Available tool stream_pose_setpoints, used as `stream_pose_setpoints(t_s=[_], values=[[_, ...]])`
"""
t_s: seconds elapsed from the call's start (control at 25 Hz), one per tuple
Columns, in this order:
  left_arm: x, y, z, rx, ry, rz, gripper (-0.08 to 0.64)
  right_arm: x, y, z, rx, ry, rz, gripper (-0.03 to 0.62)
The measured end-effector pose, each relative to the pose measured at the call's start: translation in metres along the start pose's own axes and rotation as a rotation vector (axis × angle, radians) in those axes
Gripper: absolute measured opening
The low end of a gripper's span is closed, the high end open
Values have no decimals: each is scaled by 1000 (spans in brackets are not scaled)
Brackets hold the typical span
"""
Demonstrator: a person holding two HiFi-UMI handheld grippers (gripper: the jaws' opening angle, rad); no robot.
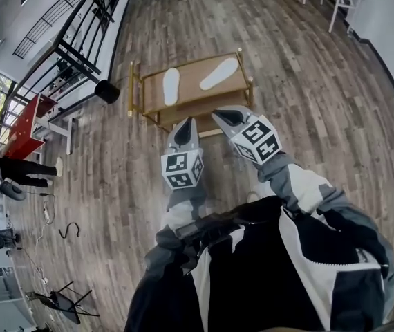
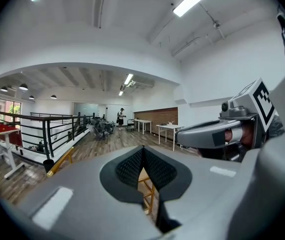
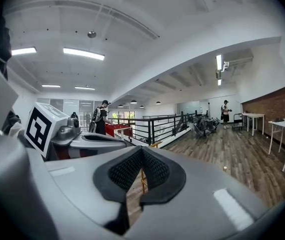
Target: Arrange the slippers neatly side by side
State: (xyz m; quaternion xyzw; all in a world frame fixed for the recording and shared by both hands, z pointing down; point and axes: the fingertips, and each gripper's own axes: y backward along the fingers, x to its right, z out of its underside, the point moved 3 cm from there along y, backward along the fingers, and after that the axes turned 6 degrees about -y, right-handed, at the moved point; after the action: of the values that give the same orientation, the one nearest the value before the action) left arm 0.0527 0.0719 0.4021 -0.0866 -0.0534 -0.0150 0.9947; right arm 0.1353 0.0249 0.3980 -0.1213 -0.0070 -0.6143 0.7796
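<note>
Wood floor (image 1: 307, 81) fills the head view, and on it stands a low table (image 1: 195, 97) (gold frame) bearing two white slippers, set apart. The straight slipper (image 1: 171, 86) lies toward the picture's left, and the slanted slipper (image 1: 219, 73) is to its right. The left gripper (image 1: 186, 124) and right gripper (image 1: 222, 115) are held side by side near the table's front edge. In the left gripper view the jaws are pressed together with nothing between them. In the right gripper view the jaws are likewise together and empty.
</note>
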Motion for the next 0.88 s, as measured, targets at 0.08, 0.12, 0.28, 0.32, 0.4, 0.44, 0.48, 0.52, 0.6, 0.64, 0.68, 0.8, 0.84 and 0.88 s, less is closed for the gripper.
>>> stream_pose_setpoints(t_s=[0.08,0.12,0.28,0.32,0.4,0.44,0.48,0.52,0.6,0.64,0.68,0.8,0.84,0.88], values=[[0,-8,0,-3,-4,-11,2,10,-3,-1,0,-1,-12,5],[-2,-10,-1,-3,-5,-17,2,13,-6,-3,1,-1,-19,5],[-12,-20,-2,-3,2,-40,2,23,-19,-7,-3,0,-48,5],[-14,-24,-1,-3,12,-45,2,25,-21,-6,-7,-1,-56,5],[-17,-31,2,-1,32,-51,3,28,-27,0,-17,-1,-66,5],[-20,-35,3,1,35,-54,2,30,-31,1,-22,-1,-68,5],[-23,-38,3,2,36,-56,3,33,-35,2,-25,0,-67,5],[-28,-42,4,2,38,-58,2,36,-39,1,-27,0,-65,5],[-40,-52,6,1,47,-60,2,42,-50,-2,-34,2,-65,5],[-46,-59,7,0,51,-60,2,46,-56,-3,-38,3,-66,5],[-53,-66,8,-1,54,-58,2,50,-63,-4,-42,4,-66,5],[-72,-90,5,3,52,-37,2,66,-83,-10,-46,5,-44,5],[-79,-99,3,7,48,-27,2,72,-91,-13,-46,6,-33,5],[-87,-109,1,10,44,-18,3,78,-99,-17,-45,9,-21,5]])
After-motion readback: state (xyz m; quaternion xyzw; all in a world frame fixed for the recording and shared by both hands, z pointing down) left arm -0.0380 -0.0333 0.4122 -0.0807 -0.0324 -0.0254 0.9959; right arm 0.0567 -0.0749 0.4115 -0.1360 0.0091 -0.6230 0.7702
